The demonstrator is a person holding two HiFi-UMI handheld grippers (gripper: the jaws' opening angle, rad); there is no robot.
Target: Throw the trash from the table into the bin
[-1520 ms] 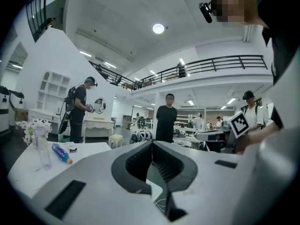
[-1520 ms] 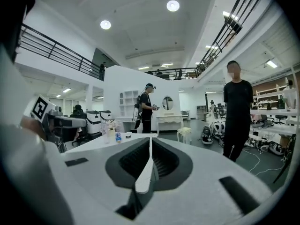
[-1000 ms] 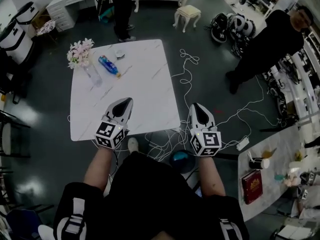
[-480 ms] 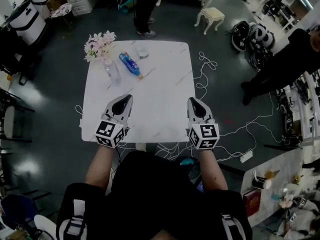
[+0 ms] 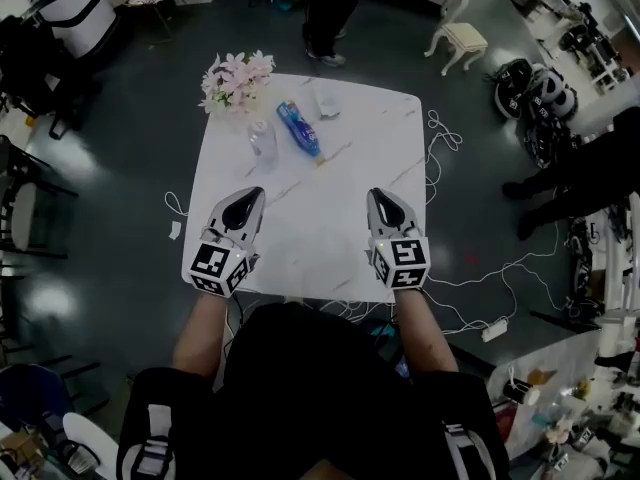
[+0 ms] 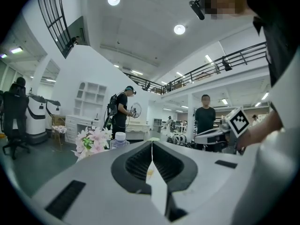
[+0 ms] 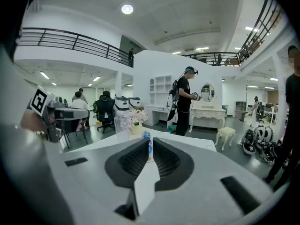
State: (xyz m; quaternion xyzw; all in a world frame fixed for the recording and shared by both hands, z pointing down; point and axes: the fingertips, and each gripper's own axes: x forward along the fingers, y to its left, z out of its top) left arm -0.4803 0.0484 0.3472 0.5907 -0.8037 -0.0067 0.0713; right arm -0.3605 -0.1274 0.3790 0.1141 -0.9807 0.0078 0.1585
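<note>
Left hand-held gripper (image 5: pixel 252 198) and right hand-held gripper (image 5: pixel 379 198), both clenched empty, have swung over the tabletop (image 5: pixel 350 168); the blue bottle (image 5: pixel 299 128) lies ahead, untouched.

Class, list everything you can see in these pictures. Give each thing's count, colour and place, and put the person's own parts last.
table: one, white marbled, centre of the head view.
flowers: one bunch, pink and white, table's far left corner.
clear bottle: one, see-through, upright beside the flowers.
blue bottle: one, blue, lying right of the clear bottle.
small scrap: one, pale, near the table's far edge; too small to identify.
cables: several, white, on the dark floor right of the table.
stool: one, white, far right.
bystanders: two, dark clothes, one beyond the table, one at right.
left tool: one, grey, shut, empty, near left.
right tool: one, grey, shut, empty, near right.
</note>
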